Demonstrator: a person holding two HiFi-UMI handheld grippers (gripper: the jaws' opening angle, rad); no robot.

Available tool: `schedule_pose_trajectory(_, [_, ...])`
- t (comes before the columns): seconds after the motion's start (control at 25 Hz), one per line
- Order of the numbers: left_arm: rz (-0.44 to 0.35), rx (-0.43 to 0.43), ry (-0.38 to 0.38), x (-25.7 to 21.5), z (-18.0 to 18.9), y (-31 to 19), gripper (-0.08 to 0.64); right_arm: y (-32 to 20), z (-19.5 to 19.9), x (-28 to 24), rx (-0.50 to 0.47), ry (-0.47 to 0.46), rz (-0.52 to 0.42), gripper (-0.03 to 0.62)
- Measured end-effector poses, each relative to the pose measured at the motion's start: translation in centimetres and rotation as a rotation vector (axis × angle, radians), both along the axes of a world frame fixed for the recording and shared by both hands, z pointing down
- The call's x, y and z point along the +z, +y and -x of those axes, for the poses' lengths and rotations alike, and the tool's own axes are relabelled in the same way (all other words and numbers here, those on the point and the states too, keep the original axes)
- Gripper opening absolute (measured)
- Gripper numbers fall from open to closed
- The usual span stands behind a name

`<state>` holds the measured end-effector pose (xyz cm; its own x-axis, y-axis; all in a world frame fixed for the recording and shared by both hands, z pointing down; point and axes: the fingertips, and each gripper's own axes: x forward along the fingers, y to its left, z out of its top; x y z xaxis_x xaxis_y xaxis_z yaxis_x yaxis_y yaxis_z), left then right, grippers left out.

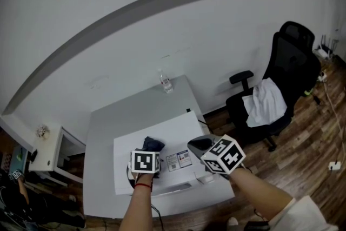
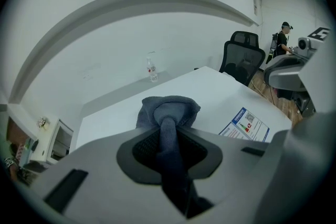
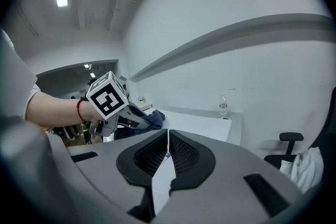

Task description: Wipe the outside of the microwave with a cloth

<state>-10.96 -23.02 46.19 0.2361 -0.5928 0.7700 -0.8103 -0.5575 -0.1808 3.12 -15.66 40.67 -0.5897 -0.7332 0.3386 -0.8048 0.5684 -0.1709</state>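
The white microwave stands on a grey table, its flat top facing me. A dark blue-grey cloth lies bunched on that top. My left gripper is shut on the cloth; in the left gripper view the cloth runs pinched between the jaws and balls up in front of them, on the microwave top. My right gripper hovers by the top's right edge, shut with nothing in it. From the right gripper view the left gripper and the cloth show at left.
A printed label is stuck on the microwave top between the grippers. A clear bottle stands at the table's far edge by the wall. A black office chair with a white garment is at right; a small white cabinet at left.
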Motion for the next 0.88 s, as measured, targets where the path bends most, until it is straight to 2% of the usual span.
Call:
schedule_pose_trajectory(0.28, [-0.019, 0.029, -0.01, -0.2, -3.7, 0.5, 0.061, 0.8, -1.9, 0.2, 0.012, -0.01, -0.002, 0.034])
schedule_pose_trajectory(0.56, [0.0, 0.096, 0.049, -0.4, -9.8, 1.5, 0.061, 1.0, -4.1, 0.1, 0.028, -0.013, 0.003, 0.034])
schedule_pose_trajectory(0.88, [-0.011, 0.155, 0.038, -0.4, -14.6, 2.4, 0.061, 1.7, -7.0, 0.1, 0.058, -0.021, -0.001, 0.034])
